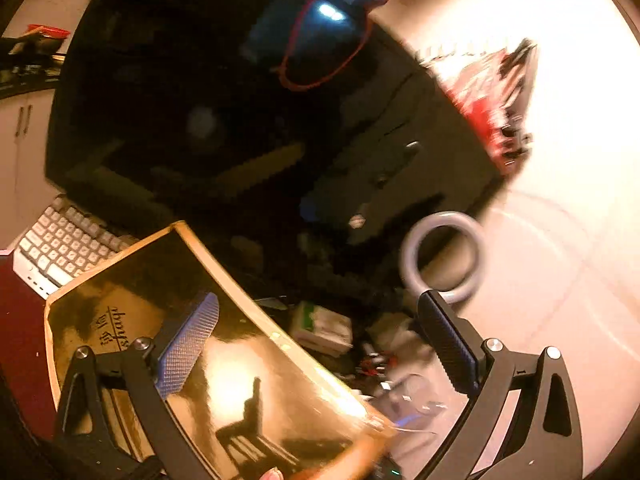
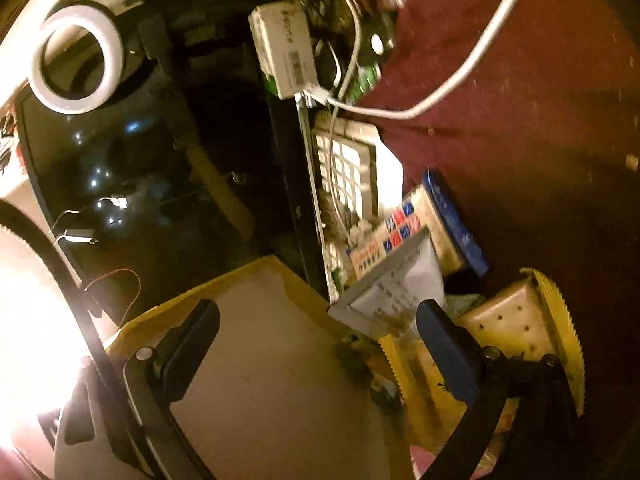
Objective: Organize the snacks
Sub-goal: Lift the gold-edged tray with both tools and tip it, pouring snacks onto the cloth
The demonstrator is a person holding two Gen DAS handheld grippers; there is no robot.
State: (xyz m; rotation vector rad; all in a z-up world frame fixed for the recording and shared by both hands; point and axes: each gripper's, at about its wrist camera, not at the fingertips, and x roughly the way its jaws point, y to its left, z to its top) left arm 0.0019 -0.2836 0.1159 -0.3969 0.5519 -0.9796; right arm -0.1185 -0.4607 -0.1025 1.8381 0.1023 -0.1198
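Motion blur smears both views. Left tongs [image 1: 316, 344] and right tongs [image 2: 320, 344] gape wide, holding nothing; the yellow box [image 2: 280, 380] hides snack packets [image 2: 516, 320] partly, beside the keyboard [image 2: 348, 168] on the desk [image 2: 520, 140].

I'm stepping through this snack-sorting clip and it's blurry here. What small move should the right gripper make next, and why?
Probably ease the right gripper forward and to its right, toward the yellow cracker packet. Its jaws stand open with nothing between them, and that packet lies just past the right finger on the red cloth, beside the open cardboard box. Blur makes the gap hard to judge.
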